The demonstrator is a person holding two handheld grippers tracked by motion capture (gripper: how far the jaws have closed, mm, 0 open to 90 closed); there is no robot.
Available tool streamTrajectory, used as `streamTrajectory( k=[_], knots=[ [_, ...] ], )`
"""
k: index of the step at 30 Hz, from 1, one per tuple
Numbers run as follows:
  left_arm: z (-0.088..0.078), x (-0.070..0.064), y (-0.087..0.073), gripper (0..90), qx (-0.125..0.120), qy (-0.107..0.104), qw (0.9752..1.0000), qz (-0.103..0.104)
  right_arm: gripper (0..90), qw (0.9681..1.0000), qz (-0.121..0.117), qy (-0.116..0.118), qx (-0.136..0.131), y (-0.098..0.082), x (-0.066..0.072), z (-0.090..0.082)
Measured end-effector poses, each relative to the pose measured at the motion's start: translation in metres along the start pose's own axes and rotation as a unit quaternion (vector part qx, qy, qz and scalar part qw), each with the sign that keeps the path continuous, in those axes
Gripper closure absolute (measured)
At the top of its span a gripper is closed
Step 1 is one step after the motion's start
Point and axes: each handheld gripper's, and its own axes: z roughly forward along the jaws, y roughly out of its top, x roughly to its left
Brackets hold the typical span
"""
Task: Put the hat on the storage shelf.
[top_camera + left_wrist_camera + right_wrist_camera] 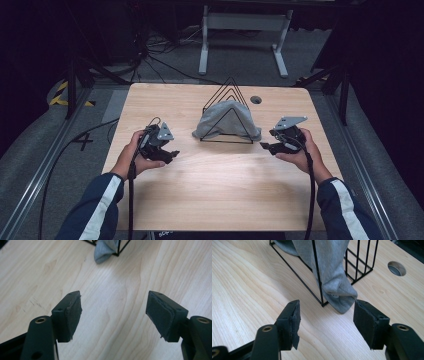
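Grey cloth (pixel 226 119) draped limp over black triangular wire rack (pixel 230 90), corner trailing on desk (pixel 210 190), left gripper (pixel 113 312) and right gripper (pixel 327 320) both agape, empty

— What's in front of me?

— A pale wooden table (pixel 210 195). Toward its far edge stands a black wire rack (pixel 317 270) of triangular frames, with a grey cloth (pixel 225 120) draped over it, one end drooping to the wood.

— Anything else on my table?

— A round hole (pixel 256 99) just right of the rack.

— And past it?

— A white metal frame (pixel 245 22) on grey floor, loose black cables (pixel 150 55), and yellow-black tape (pixel 60 95) at the left.
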Motion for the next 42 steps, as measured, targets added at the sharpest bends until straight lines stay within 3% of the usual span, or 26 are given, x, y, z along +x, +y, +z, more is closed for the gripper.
streamTrajectory(
  k=[2, 9, 23, 29, 37, 42],
  knots=[
    [0.0, -0.001, -0.005, 28.5, 0.007, 0.006, 1.0, -0.001, 38.8, 1.0, -0.004, -0.002, 0.003, -0.003, 0.0, 0.0],
    [-0.003, -0.007, -0.023, 26.6, 0.021, -0.005, 0.9997, 0.009, 37.6, 0.9997, -0.011, -0.012, 0.017, -0.017, 0.002, -0.003],
    [-0.013, -0.017, -0.057, 25.4, 0.044, -0.012, 0.9989, 0.013, 34.7, 0.9993, -0.005, -0.021, 0.03, -0.059, 0.008, -0.016],
    [-0.015, -0.02, -0.074, 25.0, 0.043, -0.015, 0.999, -0.001, 33.9, 0.9992, -0.002, -0.022, 0.033, -0.077, 0.011, -0.021],
    [-0.018, -0.025, -0.101, 24.6, 0.02, -0.021, 0.9991, -0.032, 32.5, 0.9993, 0.016, -0.019, 0.026, -0.104, 0.015, -0.024],
    [-0.019, -0.029, -0.115, 23.4, 0.005, -0.026, 0.9985, -0.047, 32.1, 0.999, 0.037, -0.025, 0.0, -0.121, 0.018, -0.029]
  ],
)
